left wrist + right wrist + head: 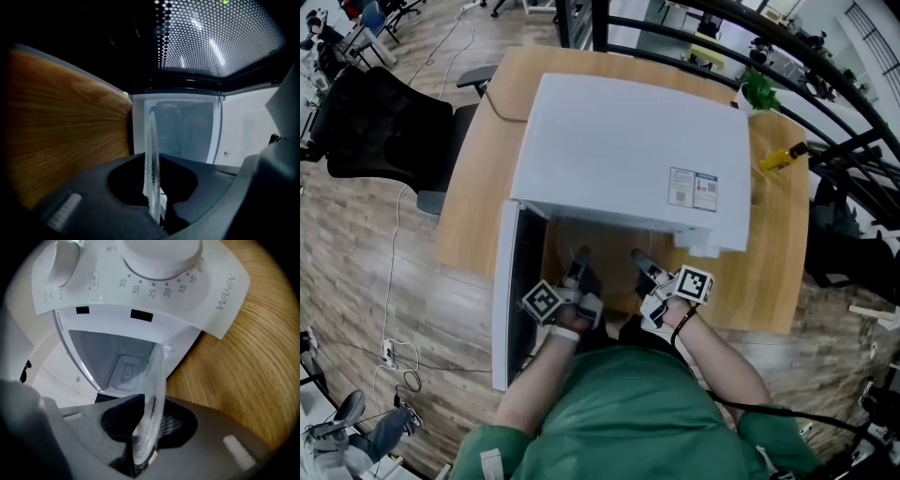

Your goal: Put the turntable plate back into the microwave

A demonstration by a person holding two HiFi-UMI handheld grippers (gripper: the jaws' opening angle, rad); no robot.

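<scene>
Wooden desk (769, 281) carries the open microwave (628, 150); my left tongs (152, 197) and right tongs (145, 441) clamp the turntable plate (151, 140) at its mouth. I'd keep both grips firm and slide it in level

Wood-plank floor (356, 253) lies left of and behind the left gripper (578, 262); a white cable (391, 272) runs across it to a plug block (389, 352); a black office chair (380, 122) stands well to that gripper's left and ahead of it. A light wooden table (778, 272) spreads under and to the right of the right gripper (642, 264); a yellow object (783, 157) and something green (759, 89) sit near the table's far right corner, well ahead of that gripper. Black metal railing (825, 70) curves beyond that corner; light bright and even.
</scene>
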